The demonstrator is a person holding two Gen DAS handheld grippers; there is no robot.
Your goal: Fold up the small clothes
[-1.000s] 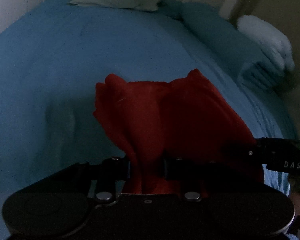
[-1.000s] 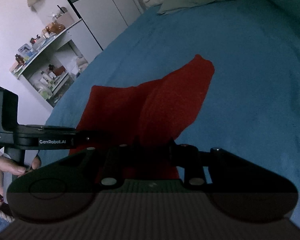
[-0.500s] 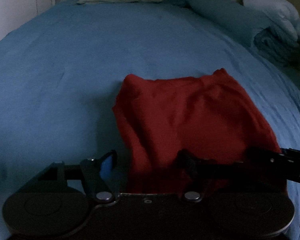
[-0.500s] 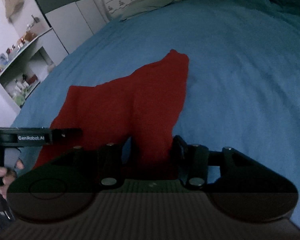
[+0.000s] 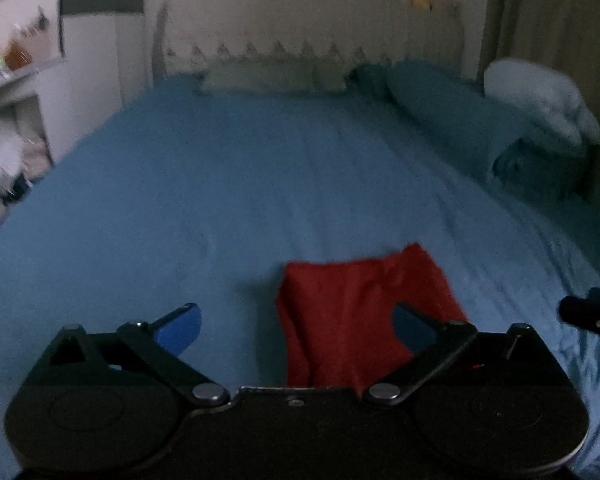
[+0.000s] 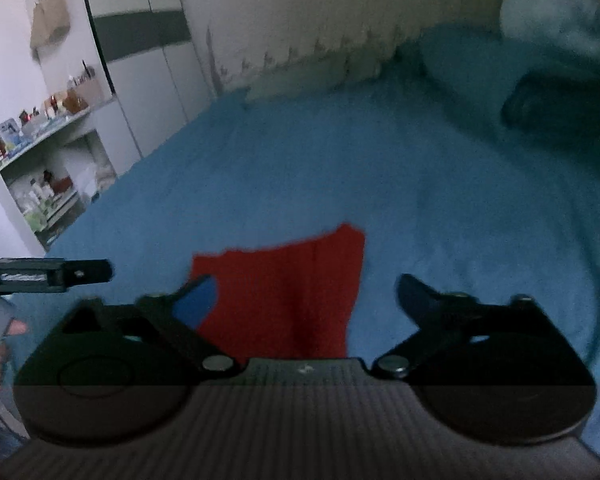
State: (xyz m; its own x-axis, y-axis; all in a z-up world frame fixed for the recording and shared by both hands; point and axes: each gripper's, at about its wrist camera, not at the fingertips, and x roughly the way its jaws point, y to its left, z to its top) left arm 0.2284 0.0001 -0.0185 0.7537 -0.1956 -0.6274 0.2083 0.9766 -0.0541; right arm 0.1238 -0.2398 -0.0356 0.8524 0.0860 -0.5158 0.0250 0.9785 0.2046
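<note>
A small red garment (image 5: 360,312) lies folded on the blue bedsheet (image 5: 228,184), near the bed's front edge. It also shows in the right wrist view (image 6: 284,292). My left gripper (image 5: 296,320) is open and empty, raised just behind the garment, its jaws spread wide. My right gripper (image 6: 306,292) is open and empty too, just behind the garment's right part. The garment's near edge is hidden behind both gripper bodies.
Pillows (image 5: 272,78) lie at the headboard. Rolled blue and white bedding (image 5: 540,120) sits at the bed's far right. A shelf with bottles (image 6: 40,152) and a wardrobe (image 6: 148,60) stand left of the bed.
Both grippers opened and let go of the red garment, which now lies on the sheet. Both have pulled back and tilted up, so the garment looks smaller and the wall shows.
</note>
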